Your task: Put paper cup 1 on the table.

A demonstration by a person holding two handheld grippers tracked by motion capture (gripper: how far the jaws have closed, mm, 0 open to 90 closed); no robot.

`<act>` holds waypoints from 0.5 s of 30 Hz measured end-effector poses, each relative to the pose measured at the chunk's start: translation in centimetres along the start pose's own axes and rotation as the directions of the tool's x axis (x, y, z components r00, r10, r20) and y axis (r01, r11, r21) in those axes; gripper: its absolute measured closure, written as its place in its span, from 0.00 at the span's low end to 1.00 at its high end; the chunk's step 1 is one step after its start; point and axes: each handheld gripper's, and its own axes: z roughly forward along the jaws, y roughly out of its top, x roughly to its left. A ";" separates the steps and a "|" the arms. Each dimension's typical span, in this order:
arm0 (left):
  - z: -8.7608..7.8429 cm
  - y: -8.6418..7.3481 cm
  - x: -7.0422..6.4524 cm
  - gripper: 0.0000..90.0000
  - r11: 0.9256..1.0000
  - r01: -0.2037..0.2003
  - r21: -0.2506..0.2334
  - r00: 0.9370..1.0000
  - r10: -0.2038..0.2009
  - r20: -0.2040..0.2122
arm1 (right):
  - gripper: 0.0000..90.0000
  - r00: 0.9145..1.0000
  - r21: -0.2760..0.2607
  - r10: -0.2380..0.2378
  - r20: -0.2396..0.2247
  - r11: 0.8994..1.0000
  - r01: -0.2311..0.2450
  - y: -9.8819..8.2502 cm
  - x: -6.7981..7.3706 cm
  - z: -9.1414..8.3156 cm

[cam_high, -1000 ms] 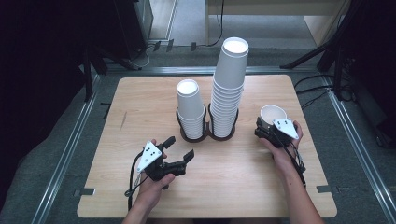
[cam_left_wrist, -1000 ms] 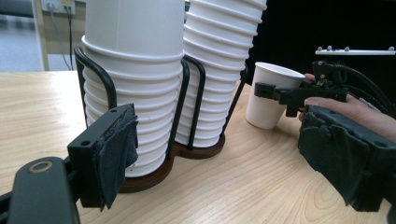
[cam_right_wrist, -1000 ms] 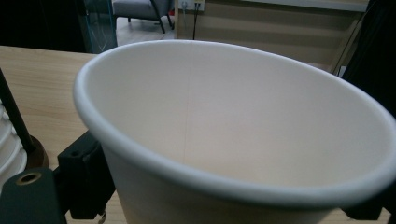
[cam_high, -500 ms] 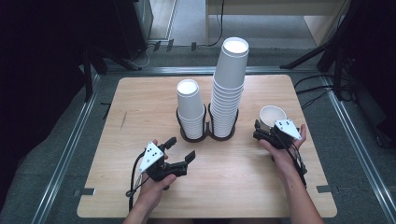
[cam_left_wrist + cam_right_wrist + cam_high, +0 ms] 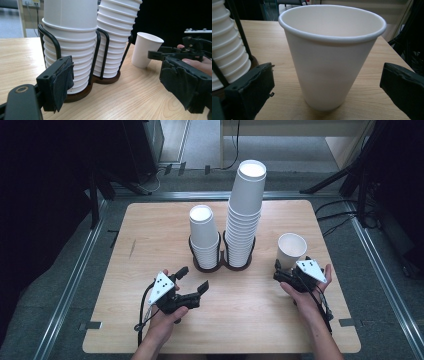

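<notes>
Right gripper view, right gripper (image 5: pixel 329 87) just opened, cup (image 5: pixel 329 57) released

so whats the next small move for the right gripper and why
Probably draw the right gripper straight back from the single cup. Its jaws have just opened and stand wide on either side without touching the cup, which sits upright on the table beside the rack of stacked cups. Backing off level should avoid tipping it.

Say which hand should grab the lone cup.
Right. The right tongs stand open with the lone cup directly between their pads; the left tongs sit far across the table.
</notes>
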 end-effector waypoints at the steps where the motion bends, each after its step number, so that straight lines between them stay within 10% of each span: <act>1: 0.0 0.0 0.0 0.13 1.000 0.000 0.000 1.000 0.000 0.000 | 0.00 1.000 0.000 0.000 0.000 1.000 0.000 0.0 0.0 0.0; 15: 0.1 0.0 -0.2 0.13 1.000 -0.004 0.001 1.000 0.004 0.002 | 0.00 0.999 -0.057 0.008 -0.047 0.998 -0.011 1.5 0.0 -4.6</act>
